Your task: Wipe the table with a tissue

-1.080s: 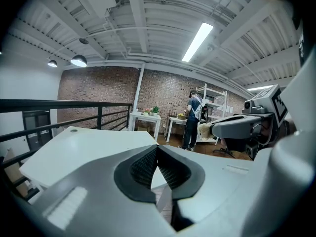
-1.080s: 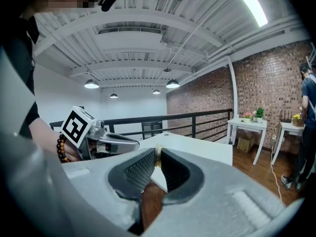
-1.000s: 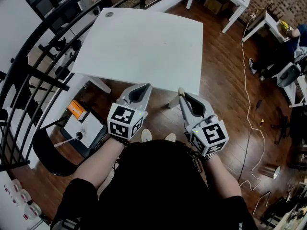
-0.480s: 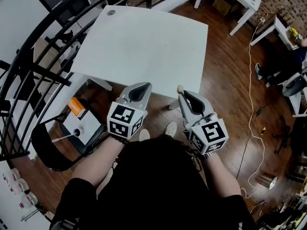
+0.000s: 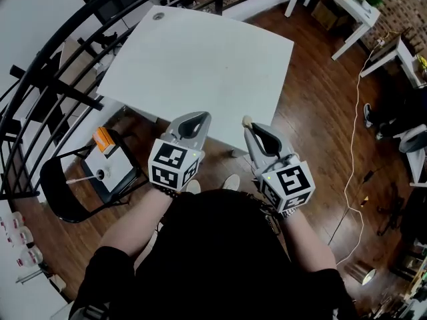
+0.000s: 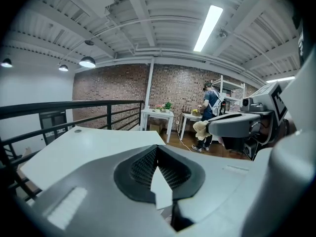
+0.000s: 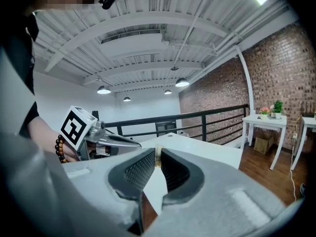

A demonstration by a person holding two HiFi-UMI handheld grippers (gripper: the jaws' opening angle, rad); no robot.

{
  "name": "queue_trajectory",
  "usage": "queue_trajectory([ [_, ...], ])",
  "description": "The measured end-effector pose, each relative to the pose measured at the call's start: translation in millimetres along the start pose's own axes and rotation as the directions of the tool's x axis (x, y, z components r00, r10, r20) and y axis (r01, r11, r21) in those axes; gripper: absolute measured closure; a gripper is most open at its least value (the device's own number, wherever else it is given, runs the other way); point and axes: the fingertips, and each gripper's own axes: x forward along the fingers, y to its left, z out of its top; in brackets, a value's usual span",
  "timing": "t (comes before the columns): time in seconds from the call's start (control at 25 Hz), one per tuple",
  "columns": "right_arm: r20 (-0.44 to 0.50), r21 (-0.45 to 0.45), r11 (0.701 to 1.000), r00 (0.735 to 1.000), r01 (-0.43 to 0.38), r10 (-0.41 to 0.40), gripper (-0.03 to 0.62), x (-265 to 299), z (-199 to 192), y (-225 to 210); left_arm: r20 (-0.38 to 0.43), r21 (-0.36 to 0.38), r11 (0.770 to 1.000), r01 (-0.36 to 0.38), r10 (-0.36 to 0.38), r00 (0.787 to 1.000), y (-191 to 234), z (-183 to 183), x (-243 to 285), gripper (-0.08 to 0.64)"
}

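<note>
At the right gripper (image 5: 252,129): jaws closed on the tissue (image 6: 201,129), a small crumpled wad, cream and soft, showing just past the tips.
Left gripper (image 6: 157,149): jaws together, nothing between them; ribbed black pads set in smooth grey shells.
Position: both are held side by side at the near edge of the table (image 5: 200,65), with the tissue close to that edge and seemingly clear of the top.
Table: white, matt, flat, rectangular; bare apart from a small grey disc (image 5: 158,16) at a far corner.
Surroundings: black metal railing (image 6: 74,105); glossy brown plank floor (image 5: 320,112).
Progress, as judged: tissue in hand, wiping not yet begun, whole top left to do.
</note>
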Motion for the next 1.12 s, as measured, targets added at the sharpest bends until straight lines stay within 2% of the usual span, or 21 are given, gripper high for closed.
queue_trajectory([
  [0.32, 0.003, -0.009, 0.998, 0.998, -0.057, 0.057, 0.565, -3.7, -2.2, -21.7, -0.003, -0.001, 0.998, -0.057, 0.057, 0.998, -13.9, 4.3, 17.8, 0.551],
  [0.56, -0.001, -0.008, 0.998, 0.998, -0.070, 0.070, 0.565, -0.7, -4.4, -31.1, -0.012, 0.000, 0.998, -0.068, 0.068, 0.998, -15.4, 4.6, 25.9, 0.551],
  [0.84, -0.020, -0.017, 0.998, 0.998, -0.060, 0.060, 0.565, 12.2, -8.4, -40.2, -0.019, -0.004, 0.999, -0.051, 0.051, 0.999, -9.9, 1.6, 41.4, 0.551],
  [1.12, -0.056, -0.021, 0.999, 0.998, -0.041, 0.039, 0.565, 49.6, -7.0, -58.1, -0.034, -0.016, 1.000, -0.021, 0.021, 0.999, 17.8, 0.7, 70.3, 0.551],
])
